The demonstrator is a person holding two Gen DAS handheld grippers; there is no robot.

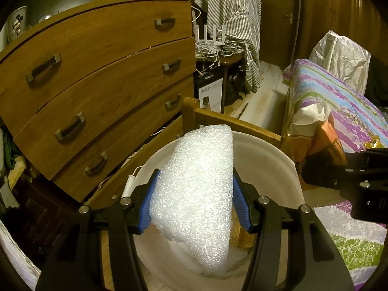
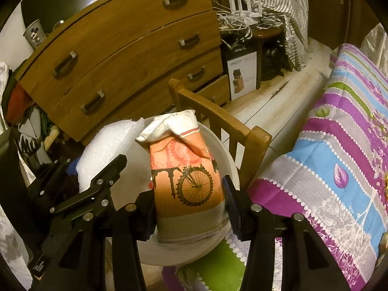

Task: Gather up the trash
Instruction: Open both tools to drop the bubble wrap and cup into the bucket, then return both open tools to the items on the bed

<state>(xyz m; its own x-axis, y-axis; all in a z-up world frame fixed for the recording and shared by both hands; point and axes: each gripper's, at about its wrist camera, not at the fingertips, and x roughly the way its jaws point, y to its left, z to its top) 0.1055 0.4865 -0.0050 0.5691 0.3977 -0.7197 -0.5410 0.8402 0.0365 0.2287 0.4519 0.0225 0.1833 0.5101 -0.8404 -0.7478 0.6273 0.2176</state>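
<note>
My left gripper (image 1: 195,194) is shut on a white foam sheet (image 1: 198,169), its blue pads pressing both sides. The sheet hangs over the mouth of a white round bin (image 1: 278,160). In the right wrist view, my right gripper (image 2: 189,208) is shut on an orange paper bag (image 2: 186,169) with a bicycle print and a crumpled white top. It holds the bag above the same bin (image 2: 228,160). The left gripper (image 2: 80,169) with the foam (image 2: 106,145) sits just left of the bag. The right gripper's black body (image 1: 359,181) shows at the right edge of the left wrist view.
A wooden chest of drawers (image 1: 97,84) stands behind and left of the bin. A wooden chair back (image 2: 218,118) rises right behind the bin. A bed with a striped quilt (image 2: 339,145) fills the right. A stool with cables (image 1: 218,55) and a box (image 1: 209,92) stand farther back.
</note>
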